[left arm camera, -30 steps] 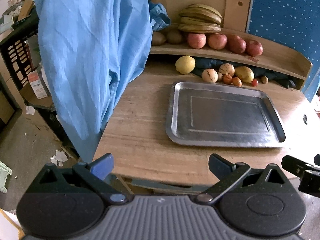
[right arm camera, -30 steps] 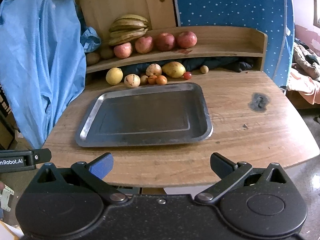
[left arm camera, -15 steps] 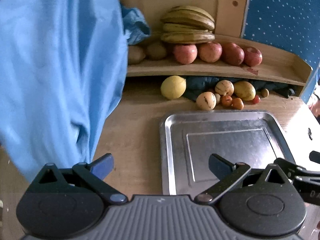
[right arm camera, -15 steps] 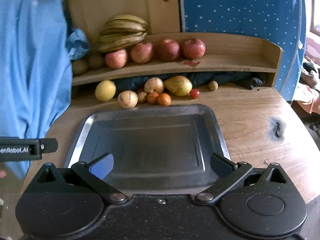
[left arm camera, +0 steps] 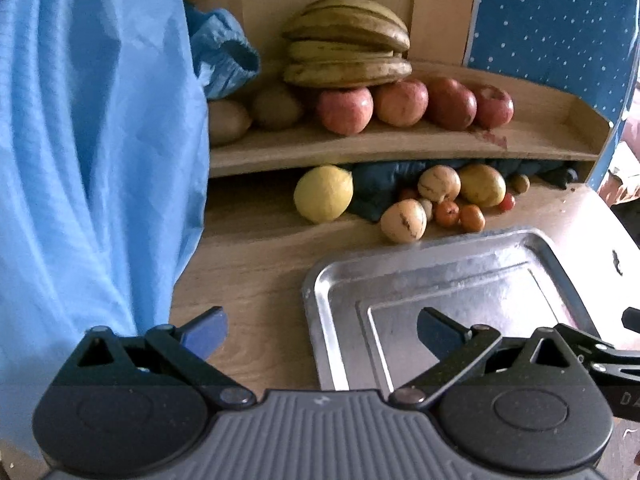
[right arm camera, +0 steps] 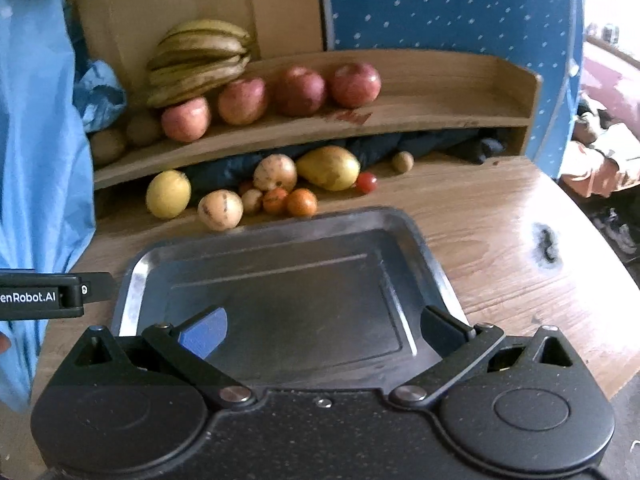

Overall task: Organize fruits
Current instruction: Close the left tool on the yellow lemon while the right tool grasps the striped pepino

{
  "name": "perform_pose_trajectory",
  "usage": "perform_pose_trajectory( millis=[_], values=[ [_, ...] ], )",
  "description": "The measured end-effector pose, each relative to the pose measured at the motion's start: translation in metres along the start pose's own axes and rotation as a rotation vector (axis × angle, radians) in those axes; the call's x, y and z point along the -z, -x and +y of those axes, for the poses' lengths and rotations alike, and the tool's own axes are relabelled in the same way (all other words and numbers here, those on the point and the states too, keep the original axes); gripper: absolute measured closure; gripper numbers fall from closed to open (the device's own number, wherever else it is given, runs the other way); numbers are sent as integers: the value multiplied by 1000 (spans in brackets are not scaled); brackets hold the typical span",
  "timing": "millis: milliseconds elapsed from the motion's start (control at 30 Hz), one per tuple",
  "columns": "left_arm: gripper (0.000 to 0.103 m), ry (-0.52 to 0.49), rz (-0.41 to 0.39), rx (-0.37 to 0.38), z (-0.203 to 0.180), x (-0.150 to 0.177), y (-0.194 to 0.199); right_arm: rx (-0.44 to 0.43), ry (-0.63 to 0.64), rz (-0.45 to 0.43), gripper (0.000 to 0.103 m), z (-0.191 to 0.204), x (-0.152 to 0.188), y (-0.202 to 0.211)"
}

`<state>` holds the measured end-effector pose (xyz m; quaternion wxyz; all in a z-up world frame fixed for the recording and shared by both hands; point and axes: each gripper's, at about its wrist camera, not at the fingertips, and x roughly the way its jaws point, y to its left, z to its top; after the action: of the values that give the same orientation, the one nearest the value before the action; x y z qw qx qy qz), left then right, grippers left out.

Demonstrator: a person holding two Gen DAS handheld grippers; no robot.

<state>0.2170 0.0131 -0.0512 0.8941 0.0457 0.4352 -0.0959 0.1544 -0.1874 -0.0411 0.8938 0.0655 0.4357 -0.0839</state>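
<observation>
While held above the wooden table (right arm camera: 500, 216), both grippers empty. Left gripper (left arm camera: 322, 330): fingers spread wide, over the near left edge of the rectangular steel tray (left arm camera: 320, 320). Right gripper (right arm camera: 324, 330): fingers spread wide, over tray middle. Tray bare. Beyond tray, on table under shelf, left to right: round yellow fruit (right arm camera: 168, 194), striped cream melon (right arm camera: 220, 210), two small orange fruits (right arm camera: 288, 202), yellow-green mango (right arm camera: 328, 168), small red tomato (right arm camera: 366, 183). On curved wooden shelf (right arm camera: 440, 116): bunch of yellow-green bananas (right arm camera: 200, 60), four red apples (right arm camera: 272, 94). Blue cloth (left arm camera: 88, 160) hanging at left.
</observation>
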Motion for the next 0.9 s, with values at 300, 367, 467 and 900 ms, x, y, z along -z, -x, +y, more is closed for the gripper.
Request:
perform_pose_trajectory(
  millis=[300, 367, 467, 900],
  values=[
    [0, 68, 34, 63, 14, -9, -24, 41, 62, -22, 0, 16, -6, 4],
    [0, 84, 35, 56, 17, -16, -28, 1, 77, -11, 0, 20, -7, 2],
    [0, 81, 17, 40, 19, -26, -34, -37, 106, -12, 0, 29, -9, -1],
    [0, 61, 95, 35, 25, -60, -69, -145, 232, 2, 1, 56, -28, -33]
  ],
)
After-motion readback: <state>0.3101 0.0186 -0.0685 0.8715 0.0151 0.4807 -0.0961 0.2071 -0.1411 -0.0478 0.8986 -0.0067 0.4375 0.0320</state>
